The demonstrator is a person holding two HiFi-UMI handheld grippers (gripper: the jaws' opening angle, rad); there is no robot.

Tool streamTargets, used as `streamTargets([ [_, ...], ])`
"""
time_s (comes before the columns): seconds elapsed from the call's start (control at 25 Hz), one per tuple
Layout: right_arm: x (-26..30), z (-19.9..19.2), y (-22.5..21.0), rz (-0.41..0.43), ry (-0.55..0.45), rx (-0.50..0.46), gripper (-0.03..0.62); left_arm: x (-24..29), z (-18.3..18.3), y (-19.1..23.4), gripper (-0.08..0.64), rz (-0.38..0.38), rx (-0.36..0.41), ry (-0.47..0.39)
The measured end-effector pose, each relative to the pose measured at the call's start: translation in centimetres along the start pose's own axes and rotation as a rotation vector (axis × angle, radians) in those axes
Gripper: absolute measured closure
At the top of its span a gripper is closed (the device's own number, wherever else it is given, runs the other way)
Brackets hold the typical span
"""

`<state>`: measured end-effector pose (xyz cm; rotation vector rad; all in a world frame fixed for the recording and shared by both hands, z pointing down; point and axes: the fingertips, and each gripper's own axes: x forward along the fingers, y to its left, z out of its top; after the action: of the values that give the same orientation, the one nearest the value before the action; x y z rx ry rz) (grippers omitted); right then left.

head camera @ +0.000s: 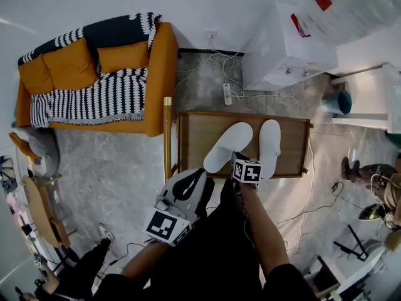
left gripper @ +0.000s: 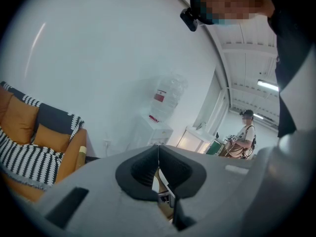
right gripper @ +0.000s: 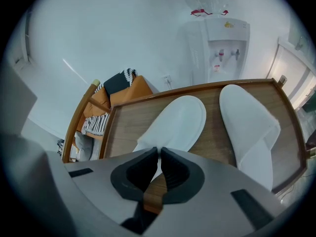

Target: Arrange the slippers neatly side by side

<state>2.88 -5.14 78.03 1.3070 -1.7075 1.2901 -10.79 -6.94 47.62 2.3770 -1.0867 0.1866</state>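
My left claw (left gripper: 158, 169) and right claw (right gripper: 159, 164) are grey with black pads (right gripper: 134, 174). Their cubes (head camera: 247, 170) bear black-and-white square markers. The slipper (right gripper: 173, 125) is plain white, and so is its mate (right gripper: 249, 127), on a brown wood-grain table (right gripper: 215, 130). The sofa (head camera: 161, 74) is orange, its blanket (head camera: 88, 102) black-and-white striped, its throw (head camera: 106, 30) dark with white zigzag edging. The floor (head camera: 125, 162) is mottled grey.

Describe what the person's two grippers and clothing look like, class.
The left gripper and right gripper match: smooth grey bodies, each ending in a black ribbed claw. Each carries a cube of black-and-white square markers. The person wears black clothes.
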Motion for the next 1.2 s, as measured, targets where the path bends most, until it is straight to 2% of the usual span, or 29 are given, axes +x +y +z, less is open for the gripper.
streamTargets([
  [0.56,-2.8,0.6,-0.9,0.042,0.014,-0.125,0.568,1.1,0.8,-2.5,0.543,0.005,0.002,-0.026],
  [1.2,-4.9,-0.3,-1.9,0.161,0.136,-0.443,0.569,1.3,1.4,-6.5,0.543,0.078,-0.003,-0.069],
])
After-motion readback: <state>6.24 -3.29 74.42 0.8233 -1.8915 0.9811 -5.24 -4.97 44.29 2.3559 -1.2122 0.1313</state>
